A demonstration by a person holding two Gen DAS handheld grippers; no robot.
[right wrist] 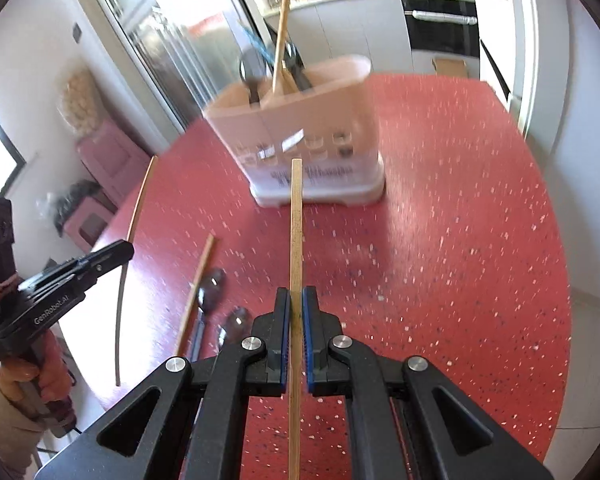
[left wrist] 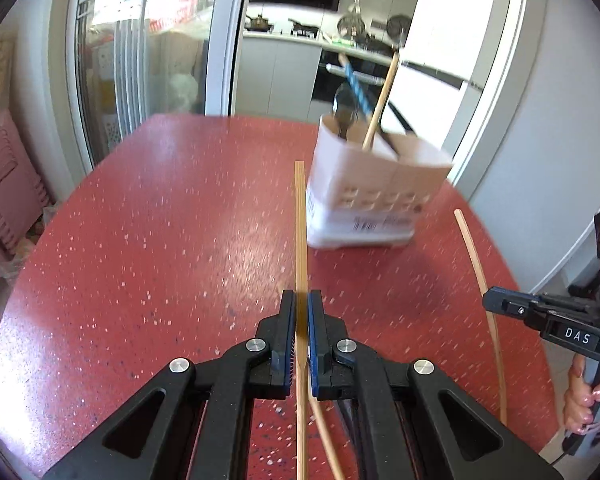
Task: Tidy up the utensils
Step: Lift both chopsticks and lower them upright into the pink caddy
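My left gripper [left wrist: 301, 300] is shut on a bamboo chopstick [left wrist: 300, 220] that points toward the white utensil holder [left wrist: 364, 200] on the red table. My right gripper [right wrist: 296, 294] is shut on another bamboo chopstick [right wrist: 296, 220], pointing at the same utensil holder [right wrist: 300, 140]. The holder has a spoon, a blue-striped stick and a wooden stick in it. In the left wrist view the right gripper [left wrist: 496, 305] shows at the right edge with its chopstick [left wrist: 480, 272]. In the right wrist view the left gripper [right wrist: 122, 250] shows at the left with its chopstick [right wrist: 138, 208].
A loose chopstick [right wrist: 196, 296] and two metal spoons [right wrist: 212, 288] [right wrist: 232, 324] lie on the red speckled table [right wrist: 440, 240] near its left edge. Pink stools [left wrist: 4, 176] stand on the floor beside the table. A kitchen counter is behind.
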